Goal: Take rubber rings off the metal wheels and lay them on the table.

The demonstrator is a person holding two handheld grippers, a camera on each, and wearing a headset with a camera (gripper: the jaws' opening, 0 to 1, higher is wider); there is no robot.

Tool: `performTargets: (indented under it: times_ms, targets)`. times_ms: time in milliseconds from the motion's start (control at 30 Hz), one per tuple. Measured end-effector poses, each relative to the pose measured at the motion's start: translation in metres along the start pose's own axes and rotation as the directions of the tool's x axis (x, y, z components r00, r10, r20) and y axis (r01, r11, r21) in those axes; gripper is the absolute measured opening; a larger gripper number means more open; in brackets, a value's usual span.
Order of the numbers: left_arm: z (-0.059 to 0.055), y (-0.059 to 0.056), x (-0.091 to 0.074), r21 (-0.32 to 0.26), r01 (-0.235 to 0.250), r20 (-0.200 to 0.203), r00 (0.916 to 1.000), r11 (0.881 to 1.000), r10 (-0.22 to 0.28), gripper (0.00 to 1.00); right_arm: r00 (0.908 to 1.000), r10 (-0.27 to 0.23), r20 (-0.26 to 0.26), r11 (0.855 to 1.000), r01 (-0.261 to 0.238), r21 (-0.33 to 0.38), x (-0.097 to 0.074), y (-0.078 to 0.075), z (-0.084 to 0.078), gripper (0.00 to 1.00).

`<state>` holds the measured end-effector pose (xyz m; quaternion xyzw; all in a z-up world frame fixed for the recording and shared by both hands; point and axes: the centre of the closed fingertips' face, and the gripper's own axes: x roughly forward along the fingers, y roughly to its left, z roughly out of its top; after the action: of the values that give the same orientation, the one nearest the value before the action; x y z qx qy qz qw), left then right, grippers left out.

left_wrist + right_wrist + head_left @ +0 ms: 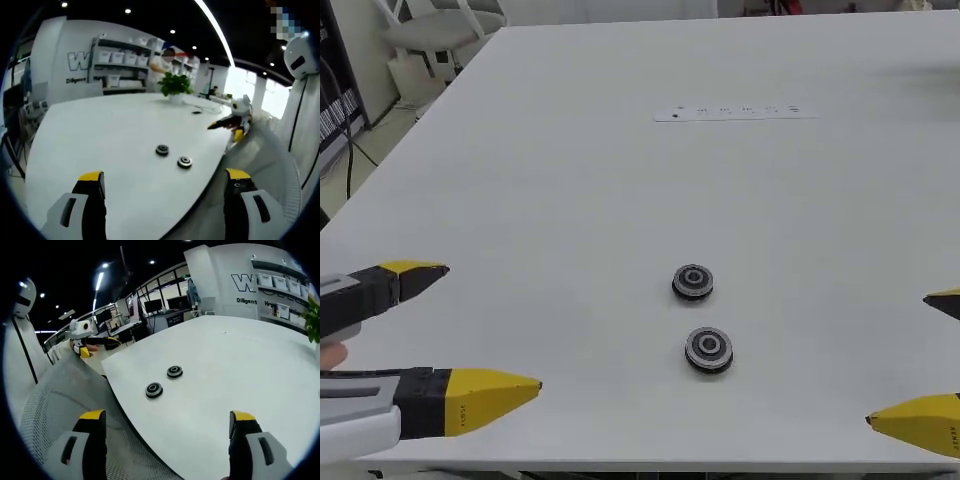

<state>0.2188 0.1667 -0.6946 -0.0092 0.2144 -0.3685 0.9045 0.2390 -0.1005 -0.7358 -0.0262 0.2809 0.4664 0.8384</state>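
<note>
White table [620, 180], two metal wheels [693, 282] near edge, left gripper [490, 328], right gripper [897, 360], fingers spread, shelves [125, 65] behind

Two metal wheels [693, 283] [709, 351], two grippers [490, 328] [897, 360], apparently one plant [175, 84].

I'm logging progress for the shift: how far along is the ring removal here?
Nothing looks done yet: no loose ring lies on the table. The far wheel and the near wheel both appear to still wear their dark rubber rings. Nothing is in hand: the left gripper and right gripper are open, off to either side of the wheels. Both rings are left to pull off and lay down.
</note>
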Motion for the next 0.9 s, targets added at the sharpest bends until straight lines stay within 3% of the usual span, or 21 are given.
performTargets:
  times_ms: [900]
  targets:
    - [0.009,-0.003,0.002,0.032,0.021,-0.004,0.9998,0.999,-0.02,1.0,0.9998,0.019,0.005,1.0,-0.019,-0.014,0.002,-0.001,0.006,0.98]
